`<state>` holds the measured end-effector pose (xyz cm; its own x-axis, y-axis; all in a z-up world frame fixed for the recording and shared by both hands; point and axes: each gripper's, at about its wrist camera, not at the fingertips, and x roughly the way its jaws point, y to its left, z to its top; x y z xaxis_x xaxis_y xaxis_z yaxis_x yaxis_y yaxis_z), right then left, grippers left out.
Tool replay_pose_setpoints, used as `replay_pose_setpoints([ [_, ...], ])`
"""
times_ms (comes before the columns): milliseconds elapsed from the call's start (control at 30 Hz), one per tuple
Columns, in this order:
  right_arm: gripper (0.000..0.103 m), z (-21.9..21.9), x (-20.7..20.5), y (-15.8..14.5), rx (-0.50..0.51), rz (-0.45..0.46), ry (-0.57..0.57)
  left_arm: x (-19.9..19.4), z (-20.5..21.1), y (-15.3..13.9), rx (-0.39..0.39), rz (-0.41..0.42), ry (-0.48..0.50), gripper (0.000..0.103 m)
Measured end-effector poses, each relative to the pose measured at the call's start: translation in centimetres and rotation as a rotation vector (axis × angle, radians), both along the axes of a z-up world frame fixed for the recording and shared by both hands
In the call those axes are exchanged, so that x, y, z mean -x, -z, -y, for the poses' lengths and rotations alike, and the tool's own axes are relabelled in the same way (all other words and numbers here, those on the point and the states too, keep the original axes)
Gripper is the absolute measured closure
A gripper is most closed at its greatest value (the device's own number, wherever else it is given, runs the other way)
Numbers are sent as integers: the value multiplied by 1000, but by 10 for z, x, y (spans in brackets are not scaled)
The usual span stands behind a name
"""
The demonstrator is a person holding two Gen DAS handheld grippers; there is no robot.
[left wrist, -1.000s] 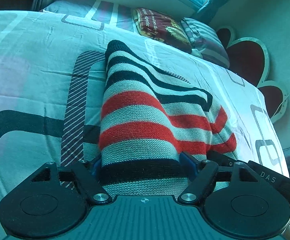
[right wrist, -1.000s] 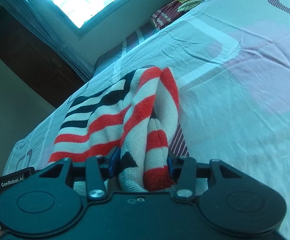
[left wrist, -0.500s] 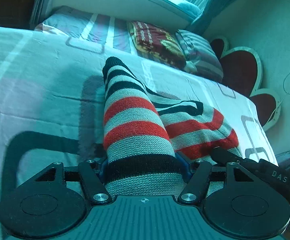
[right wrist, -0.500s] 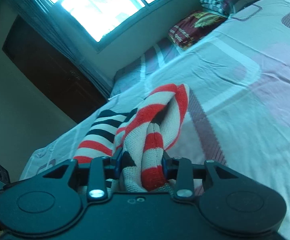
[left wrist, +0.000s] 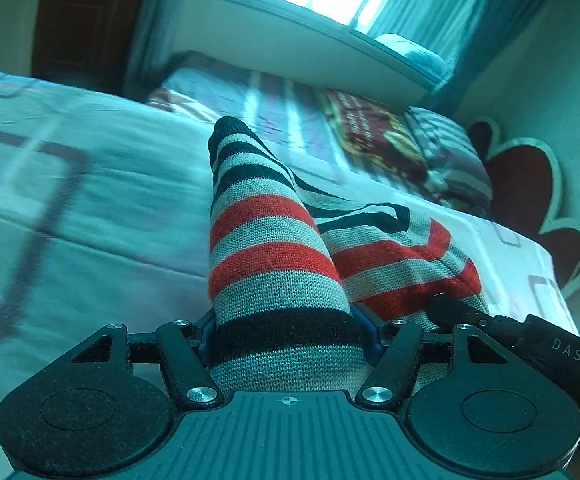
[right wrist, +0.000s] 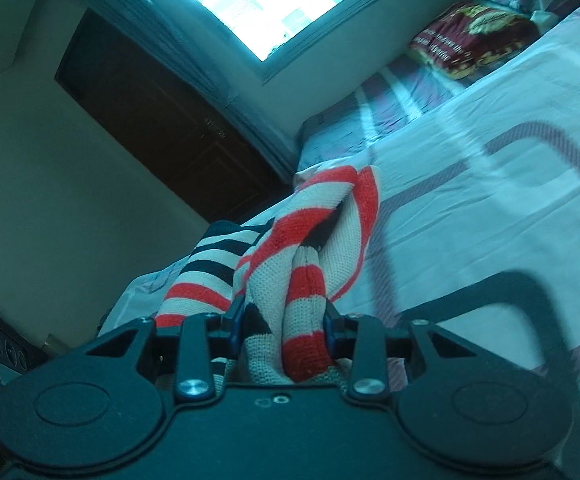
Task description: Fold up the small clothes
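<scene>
A small knitted sweater (left wrist: 274, 240) with red, grey and black stripes hangs between both grippers above the bed. My left gripper (left wrist: 288, 336) is shut on one bunched edge of it; the cloth drapes forward and to the right. My right gripper (right wrist: 284, 320) is shut on another bunched edge of the sweater (right wrist: 322, 240), which shows as twisted red and cream folds. The right gripper's body (left wrist: 550, 344) shows at the right of the left wrist view, close beside the left one.
The bed (left wrist: 70, 208) has a pale sheet with dark rounded-rectangle prints. Pillows (left wrist: 374, 140) lie at the headboard end under a window (right wrist: 270, 4). A heart-shaped red cushion (left wrist: 530, 184) leans on the right wall. A dark wooden door (right wrist: 162, 112) stands beyond the bed.
Both grippers have risen and tilted up with the sweater; it has lifted off the sheet and hangs more bunched, with more wall and window in view.
</scene>
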<state>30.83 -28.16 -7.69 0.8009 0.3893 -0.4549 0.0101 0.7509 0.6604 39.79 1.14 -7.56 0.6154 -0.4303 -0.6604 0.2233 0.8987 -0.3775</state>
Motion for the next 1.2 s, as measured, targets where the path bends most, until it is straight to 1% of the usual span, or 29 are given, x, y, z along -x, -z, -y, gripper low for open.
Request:
replay_pose_setpoints([
  [133, 68, -60, -13, 10, -9, -1, -9, -11, -63, 8, -19, 4, -36, 37],
  [233, 68, -96, -26, 16, -13, 3, -12, -26, -98, 15, -37, 14, -54, 37],
  [333, 68, -121, -39, 24, -14, -1, -14, -45, -128, 24, -50, 19, -68, 37],
  [467, 67, -138, -57, 39, 9, -33, -6, -62, -148, 43, -78, 14, -69, 37],
  [500, 67, -140, -61, 44, 22, -50, -7, -67, -154, 52, -83, 0, -76, 37],
  [533, 66, -141, -64, 50, 37, -75, -7, -71, -151, 59, -86, -18, -82, 37],
  [567, 64, -140, -65, 56, 59, -101, 2, -73, -156, 70, -84, -36, -84, 34],
  [600, 62, -138, -65, 62, 74, -119, 11, -73, -158, 76, -79, -33, -90, 25],
  [633, 61, -135, -63, 65, 77, -124, 16, -72, -162, 79, -83, -20, -101, 20],
  [667, 55, -132, -61, 66, 86, -126, 30, -70, -162, 81, -87, -17, -105, 17],
  [700, 48, -131, -58, 64, 111, -122, 52, -71, -164, 81, -82, -20, -111, 17],
  [733, 48, -130, -56, 60, 130, -116, 58, -70, -159, 80, -75, -26, -119, 17],
  [767, 48, -130, -56, 55, 144, -113, 57, -68, -159, 77, -74, -25, -131, 17],
  [800, 52, -132, -53, 51, 166, -105, 59, -64, -159, 72, -83, -9, -143, 17],
  [833, 56, -136, -50, 43, 196, -83, 57, -58, -160, 66, -90, 13, -149, 17],
  [867, 62, -140, -46, 34, 232, -54, 53, -53, -160, 60, -87, 37, -147, 17],
  [933, 63, -150, -39, 16, 273, -2, 41, -40, -157, 50, -90, 59, -138, 17],
  [1033, 64, -167, -34, 2, 299, 36, -11, -34, -146, 50, -156, 66, -103, 17],
  [1100, 64, -177, -36, 5, 316, 13, -49, -36, -141, 58, -183, 38, -99, 17],
  [1133, 64, -179, -41, 11, 327, -14, -54, -37, -140, 63, -182, 24, -105, 17],
  [1200, 69, -183, -46, 30, 362, -88, -40, -38, -140, 65, -167, 18, -119, 17],
])
